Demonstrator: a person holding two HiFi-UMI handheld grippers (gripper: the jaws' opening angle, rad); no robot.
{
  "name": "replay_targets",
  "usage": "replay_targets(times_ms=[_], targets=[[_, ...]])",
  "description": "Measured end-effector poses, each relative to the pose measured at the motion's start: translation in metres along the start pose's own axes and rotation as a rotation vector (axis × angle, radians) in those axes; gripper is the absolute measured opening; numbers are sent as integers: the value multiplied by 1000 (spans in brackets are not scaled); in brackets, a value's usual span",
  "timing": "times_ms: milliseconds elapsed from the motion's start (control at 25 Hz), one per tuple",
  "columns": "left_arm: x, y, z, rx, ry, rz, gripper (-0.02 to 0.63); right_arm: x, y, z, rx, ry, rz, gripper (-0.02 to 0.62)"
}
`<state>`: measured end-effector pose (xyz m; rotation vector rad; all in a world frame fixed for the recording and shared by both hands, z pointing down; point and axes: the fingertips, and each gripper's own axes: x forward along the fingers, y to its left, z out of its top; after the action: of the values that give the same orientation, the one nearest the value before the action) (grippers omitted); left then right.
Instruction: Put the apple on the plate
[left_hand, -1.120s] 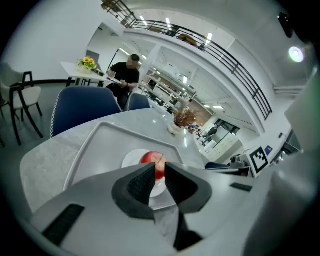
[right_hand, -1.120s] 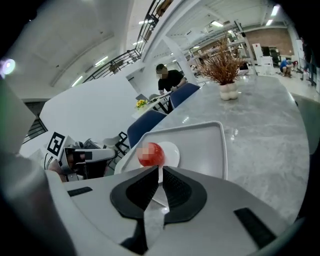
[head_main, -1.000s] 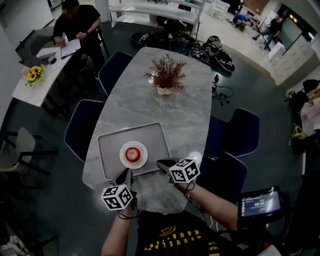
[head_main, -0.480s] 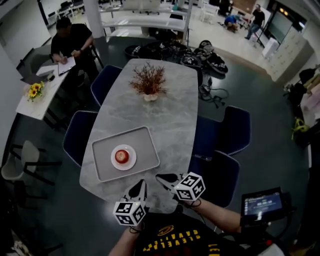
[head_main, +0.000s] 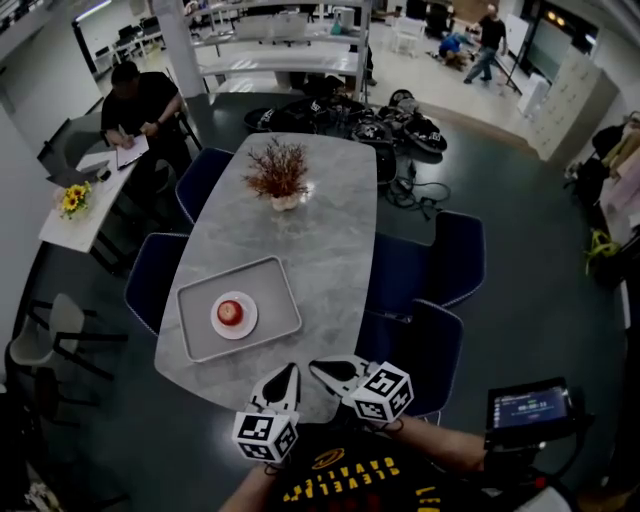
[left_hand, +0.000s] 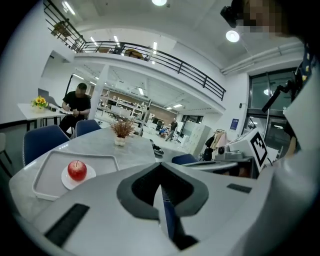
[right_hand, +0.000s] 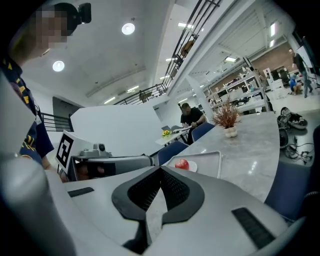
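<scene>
1. Apple (head_main: 229, 311) sits upright, stem up, on the white plate (head_main: 247, 319), which lies in the middle of the grey tray (head_main: 276, 284). From that I judge the task done, so nothing needs carrying.
2. Your left gripper (head_main: 290, 368) hangs off the tray's near edge, well apart from it and close to your body. Its jaws are pressed tip to tip with nothing between them.
3. Your right gripper (head_main: 318, 366) is just beside the left one, on the same near side of the tray. Its jaws are likewise closed and empty. I judge you hold both clear of the tray so neither can knock the fruit.
4. Count: one apple, one plate, one tray and two grippers. One vase of dried twigs (head_main: 279, 175) stands on the table (head_main: 330, 230) beyond the tray's far edge. Four blue chairs show, two left of the tray and two well to its right.
</scene>
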<state>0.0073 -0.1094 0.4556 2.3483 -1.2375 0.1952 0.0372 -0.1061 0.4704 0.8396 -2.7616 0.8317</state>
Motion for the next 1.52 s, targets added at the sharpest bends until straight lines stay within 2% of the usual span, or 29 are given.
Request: replay_targets(times_ms=[200,400,920,1520], targets=[[-9,-34,7,68,-47,-8,2,-29,7,9,-52,-67,-31,6],[-15,-55,5,78,-71,-6,2,-53,8,10,-96,-87,-69,6],[-31,-100,16,186,-136,7,2,-97,27,19,-175,-182,-78,6],[-52,-127,8,207,-175,32,2,-122,52,8,-227,-183,-45,6]])
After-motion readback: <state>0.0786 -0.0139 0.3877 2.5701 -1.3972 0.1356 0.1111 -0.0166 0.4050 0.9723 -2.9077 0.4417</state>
